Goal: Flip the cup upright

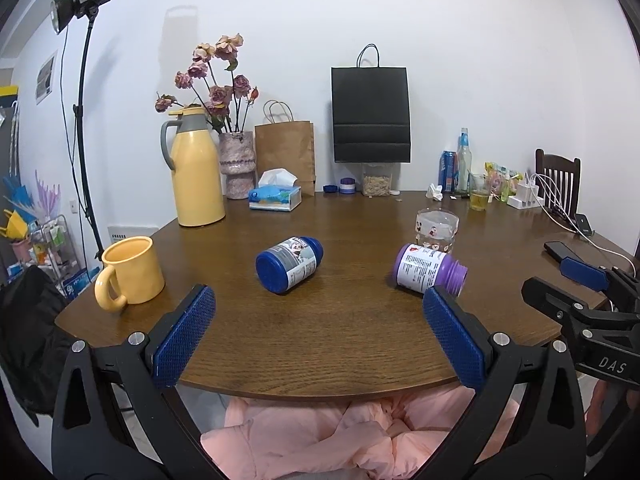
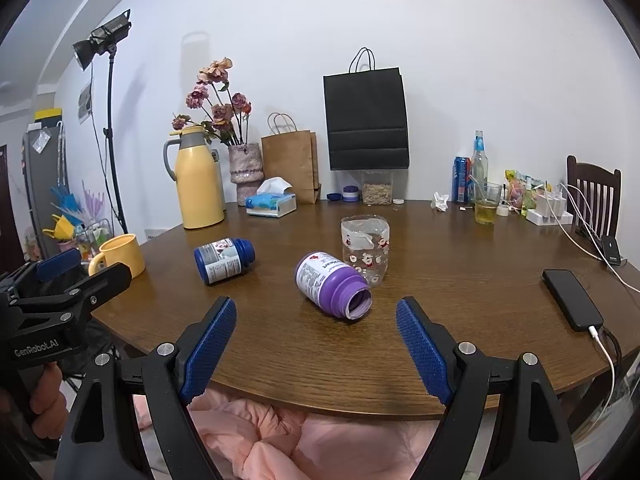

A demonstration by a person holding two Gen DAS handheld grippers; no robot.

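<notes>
Both tongs, left [image 1: 318,334] and right [image 2: 316,346], spread wide and empty at counter [image 2: 460,280] edge; 2 bottles, blue [image 1: 289,265] and purple [image 2: 332,284], lying sideways mid-counter, likely to roll off pads or into glass [image 2: 366,250].

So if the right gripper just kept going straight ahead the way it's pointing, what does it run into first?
Most likely the purple bottle, lying on its side with its open mouth toward the right gripper, roughly centred between the open jaws. The clear cup stands just behind it. Depth is uncertain through the fisheye.

left hand-held gripper [image 1: 318,330] agape, right hand-held gripper [image 2: 316,344] agape
</notes>
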